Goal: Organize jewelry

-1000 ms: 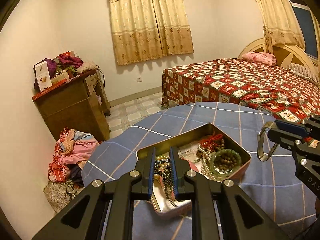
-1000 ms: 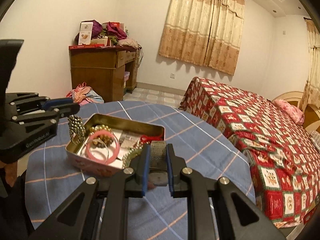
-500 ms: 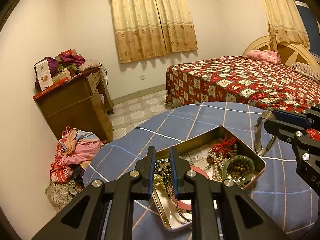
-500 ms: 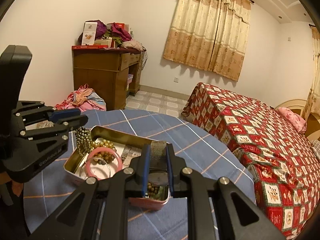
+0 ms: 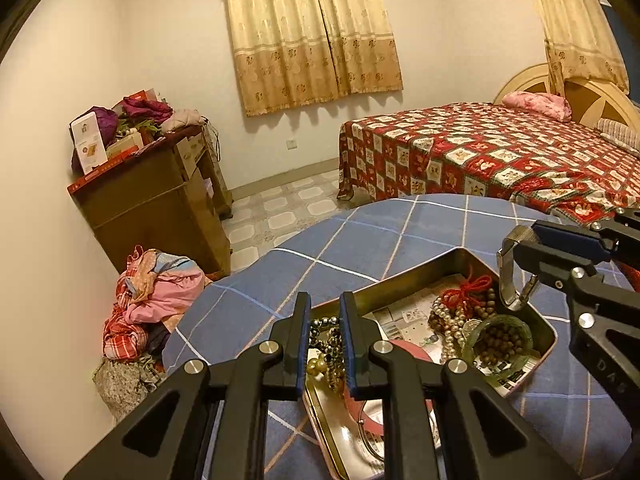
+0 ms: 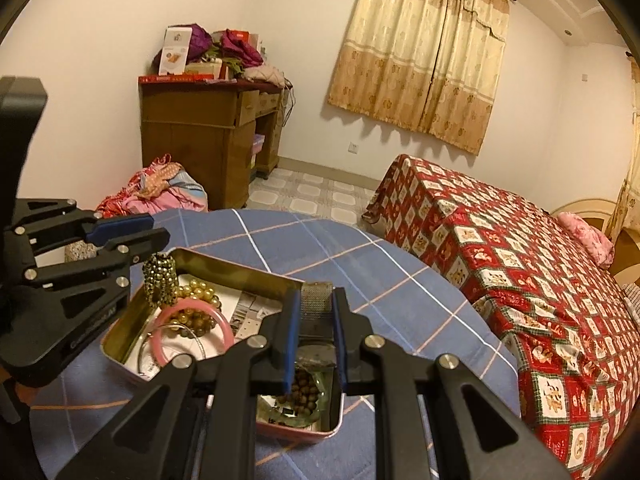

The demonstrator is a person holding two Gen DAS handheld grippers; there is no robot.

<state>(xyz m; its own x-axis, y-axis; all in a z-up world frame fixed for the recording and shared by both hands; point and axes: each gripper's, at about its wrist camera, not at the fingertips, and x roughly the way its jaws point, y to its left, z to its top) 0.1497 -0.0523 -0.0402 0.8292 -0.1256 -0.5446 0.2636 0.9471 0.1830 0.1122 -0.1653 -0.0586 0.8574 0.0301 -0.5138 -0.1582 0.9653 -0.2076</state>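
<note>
An open metal tin (image 5: 412, 280) (image 6: 236, 270) of jewelry sits on the round table with a blue checked cloth (image 5: 360, 240) (image 6: 360, 264). My left gripper (image 5: 325, 344) (image 6: 160, 240) is shut on a dark beaded bracelet (image 5: 330, 340) (image 6: 160, 280), held over the tin's near-left end. My right gripper (image 6: 314, 340) (image 5: 520, 240) is shut on a metal mesh watch band (image 6: 316, 304) (image 5: 508, 276), hanging above the tin's right end. Inside lie a pink bangle (image 6: 192, 330), a pearl string (image 5: 448, 320), red cord (image 5: 472, 286) and a green bangle with brown beads (image 5: 500, 336).
A bed with a red patterned cover (image 5: 500, 156) (image 6: 520, 264) stands right of the table. A wooden dresser (image 5: 152, 208) (image 6: 204, 128) piled with boxes and cloth stands by the wall. A heap of clothes (image 5: 152, 292) (image 6: 160, 192) lies on the tiled floor.
Both grippers rose and drew back over the tin, each still holding its piece. The tin now sits lower and nearer in both views.
</note>
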